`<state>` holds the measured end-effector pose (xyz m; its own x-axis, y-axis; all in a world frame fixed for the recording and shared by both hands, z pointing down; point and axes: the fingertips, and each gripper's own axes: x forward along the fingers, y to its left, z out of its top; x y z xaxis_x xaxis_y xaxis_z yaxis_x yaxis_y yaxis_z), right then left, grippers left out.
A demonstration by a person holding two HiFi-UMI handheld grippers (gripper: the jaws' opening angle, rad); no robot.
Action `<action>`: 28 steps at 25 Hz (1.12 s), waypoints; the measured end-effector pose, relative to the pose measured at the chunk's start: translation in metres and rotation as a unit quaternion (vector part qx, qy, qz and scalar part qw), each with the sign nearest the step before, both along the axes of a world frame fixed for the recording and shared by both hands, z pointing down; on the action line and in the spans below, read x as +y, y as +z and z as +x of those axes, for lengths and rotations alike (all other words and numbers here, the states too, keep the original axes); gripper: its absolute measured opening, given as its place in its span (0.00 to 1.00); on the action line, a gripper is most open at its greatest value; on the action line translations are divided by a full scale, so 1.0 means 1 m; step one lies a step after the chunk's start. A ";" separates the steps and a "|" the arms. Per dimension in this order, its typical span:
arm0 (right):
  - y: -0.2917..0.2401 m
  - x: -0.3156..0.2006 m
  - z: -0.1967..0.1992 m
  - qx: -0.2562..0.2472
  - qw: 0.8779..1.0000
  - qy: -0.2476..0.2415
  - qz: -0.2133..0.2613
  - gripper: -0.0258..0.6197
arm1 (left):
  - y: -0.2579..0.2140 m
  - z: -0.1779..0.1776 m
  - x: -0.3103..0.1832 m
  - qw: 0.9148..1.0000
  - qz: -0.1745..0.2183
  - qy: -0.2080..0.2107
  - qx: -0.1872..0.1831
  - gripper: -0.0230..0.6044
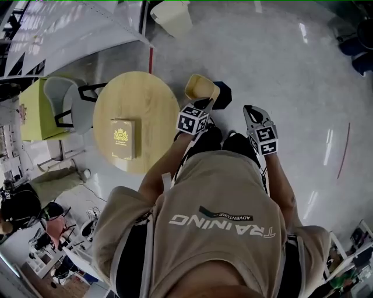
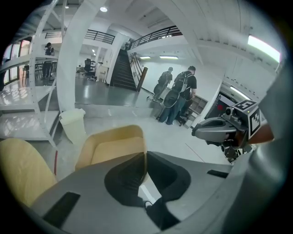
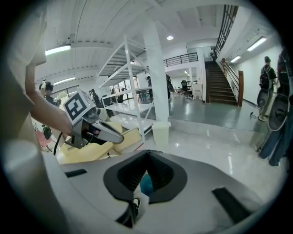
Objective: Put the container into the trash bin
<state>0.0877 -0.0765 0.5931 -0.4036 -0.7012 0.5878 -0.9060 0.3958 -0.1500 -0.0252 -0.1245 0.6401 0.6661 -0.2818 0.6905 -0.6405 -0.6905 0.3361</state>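
Left gripper [image 2: 145, 157] pinches one wall of the container [image 2: 114, 146], which juts ahead of its jaws. Right gripper [image 3: 146, 154] is closed and empty. Trash bin [image 2: 73, 124] is well ahead-left. Advice: operator holds the pinch firm and releases only above the bin's mouth.

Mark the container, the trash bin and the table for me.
container [image 2: 112, 148]: left gripper view, its inner wall.
trash bin [image 1: 173, 17]: head view, middle of its body.
table [image 1: 148, 96]: head view, bare wooden top.
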 end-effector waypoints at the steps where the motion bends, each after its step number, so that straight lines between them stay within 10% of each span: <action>1: 0.003 -0.003 -0.001 0.002 1.000 0.004 -0.002 0.04 | 0.006 0.001 -0.004 1.000 -0.003 0.004 0.000 0.08; 28: 0.251 -0.063 0.006 0.007 0.984 -0.101 -0.147 0.04 | 0.260 0.054 -0.009 0.986 -0.143 0.065 -0.051 0.08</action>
<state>0.0939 -0.1396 0.8436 -0.5079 -0.4064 0.7595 -0.8159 0.5098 -0.2727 0.0285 -0.1340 0.8998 0.6070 0.0169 0.7946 -0.5938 -0.6549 0.4675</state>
